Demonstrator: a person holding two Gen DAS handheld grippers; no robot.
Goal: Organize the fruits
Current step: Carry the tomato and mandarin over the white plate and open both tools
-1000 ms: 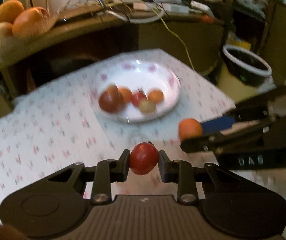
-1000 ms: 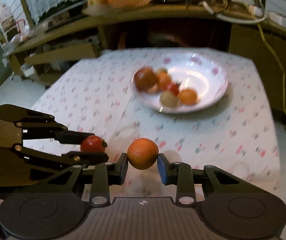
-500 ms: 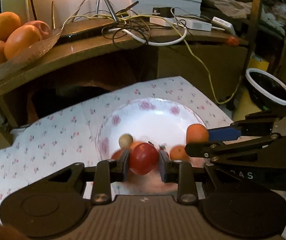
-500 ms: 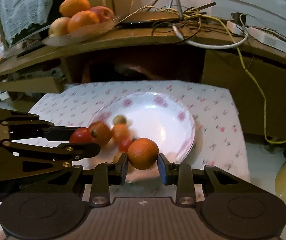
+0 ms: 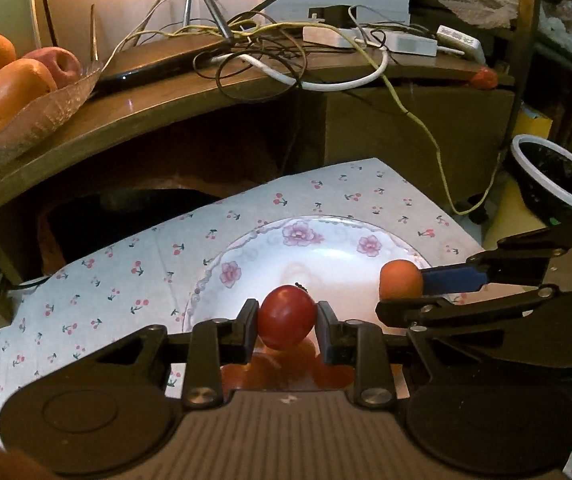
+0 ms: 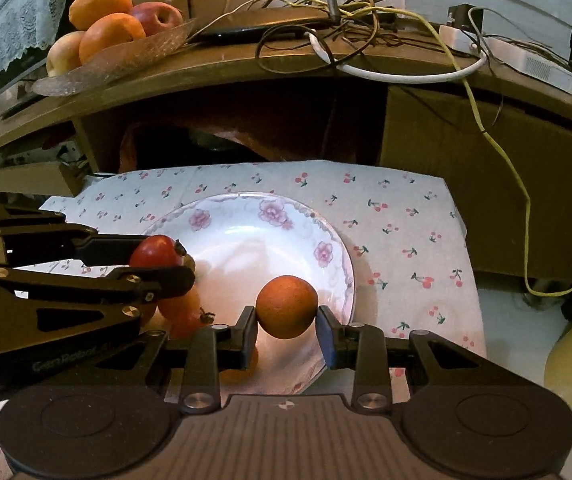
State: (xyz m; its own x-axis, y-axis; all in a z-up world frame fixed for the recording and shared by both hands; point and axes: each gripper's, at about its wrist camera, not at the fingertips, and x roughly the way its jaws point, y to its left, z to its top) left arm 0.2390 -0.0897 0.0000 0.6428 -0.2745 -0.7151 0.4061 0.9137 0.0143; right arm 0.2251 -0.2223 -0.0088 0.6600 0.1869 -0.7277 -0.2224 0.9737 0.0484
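A red tomato (image 5: pixel 286 316) is pinched between the fingers of the left gripper (image 5: pixel 286 330) and is held just above the near part of the flowered plate (image 5: pixel 325 240), which is taken as the landmark. An orange fruit (image 6: pixel 286 306) is clamped in the right gripper (image 6: pixel 286 328) and is carried over the plate's near right rim. Several small fruits (image 6: pixel 182 312) are seen lying in the plate's near left part, partly hidden under the left gripper. The tomato is judged to be light, smooth-skinned and easily bruised, so only gentle pressure across its widest part is called for; its glossy skin is likely to slip if it is squeezed off-centre. The orange fruit is judged to be firmer and matte, and a grip across its middle is suited to it. Both are round and can be expected to roll once released onto the plate's sloping inside.
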